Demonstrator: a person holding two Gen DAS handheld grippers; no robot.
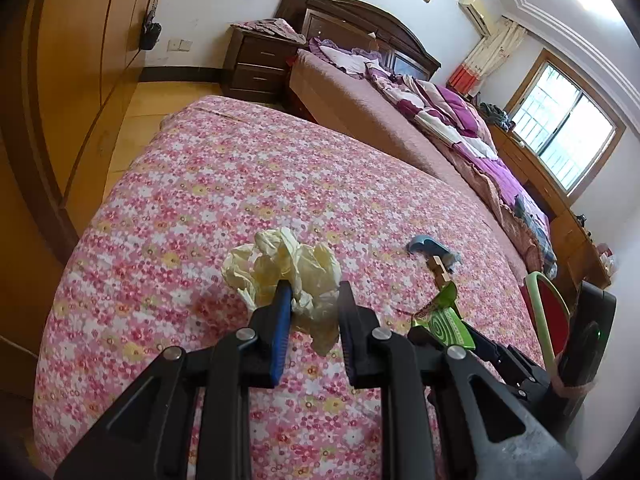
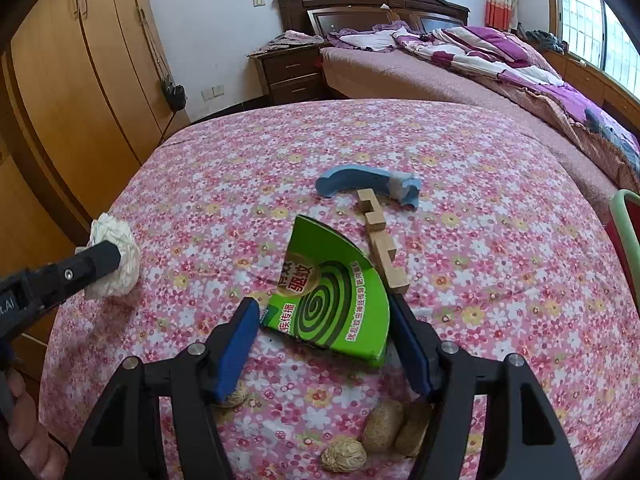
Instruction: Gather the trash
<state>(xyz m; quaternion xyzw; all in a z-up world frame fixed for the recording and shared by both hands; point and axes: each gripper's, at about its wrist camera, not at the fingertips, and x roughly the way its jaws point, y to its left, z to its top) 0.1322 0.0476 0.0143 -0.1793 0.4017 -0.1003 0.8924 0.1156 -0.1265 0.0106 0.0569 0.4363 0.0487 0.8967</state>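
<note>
Crumpled paper, light and soft, sits between the left gripper fingers, seemingly pinched at its near edge. Right gripper fingers stand apart around the stiff, light green card on the floral cover.

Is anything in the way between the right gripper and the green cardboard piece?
Nothing visible. The right gripper is open, its fingers already flanking the green cardboard piece on the floral cloth. The wooden block lies just beyond, by the right finger's tip.
</note>
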